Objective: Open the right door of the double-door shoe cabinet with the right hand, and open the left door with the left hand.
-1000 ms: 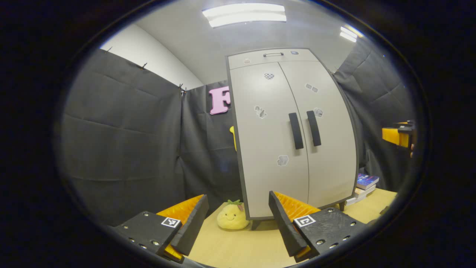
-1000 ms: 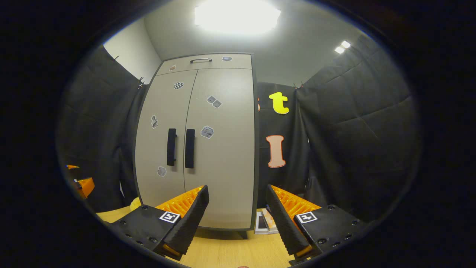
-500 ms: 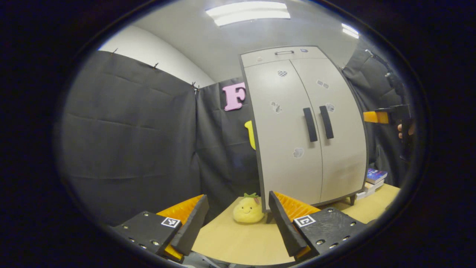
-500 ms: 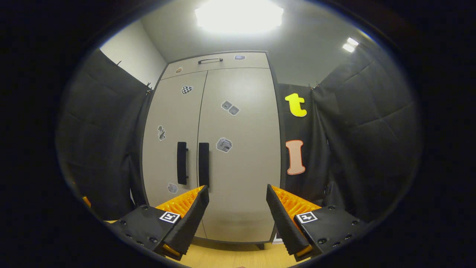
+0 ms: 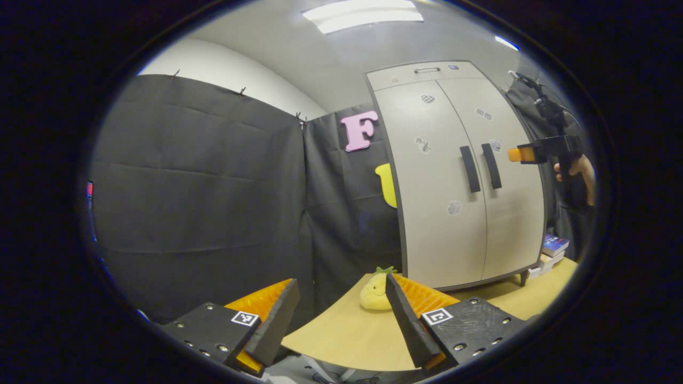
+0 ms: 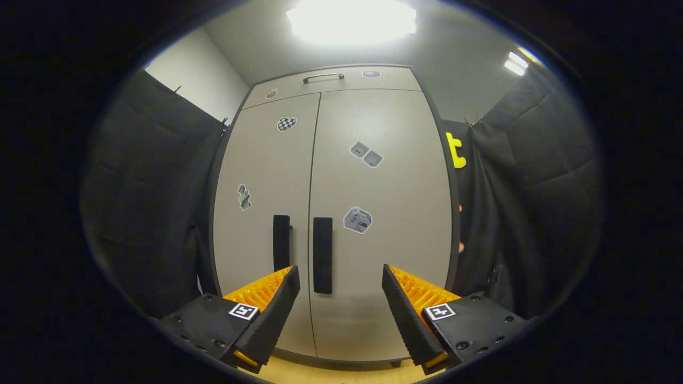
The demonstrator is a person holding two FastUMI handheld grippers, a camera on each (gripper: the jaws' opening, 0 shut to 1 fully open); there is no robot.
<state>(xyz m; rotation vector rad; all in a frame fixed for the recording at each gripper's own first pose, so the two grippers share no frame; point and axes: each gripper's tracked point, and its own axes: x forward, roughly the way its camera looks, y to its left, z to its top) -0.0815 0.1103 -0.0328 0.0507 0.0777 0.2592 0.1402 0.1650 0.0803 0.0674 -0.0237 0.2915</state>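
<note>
Right gripper view: right hand-held gripper [image 6: 340, 312] spread wide, empty, facing the shoe cabinet [image 6: 341, 213] head-on; both doors shut; right door handle [image 6: 322, 255] sits just ahead, slightly left of centre between the fingers; left door handle [image 6: 280, 242] beside it. Step looks like approach to the right handle; next move needs a small leftward shift, then close in and pinch the bar, pull outward. Left hand-held gripper [image 5: 341, 325] also spread, empty, well back over the table [image 5: 341, 341], cabinet off to its right. Doors: flat matte grey panels with stickers; handles: dark, straight vertical bars; plush toy [image 5: 375, 290] soft, rounded.
</note>
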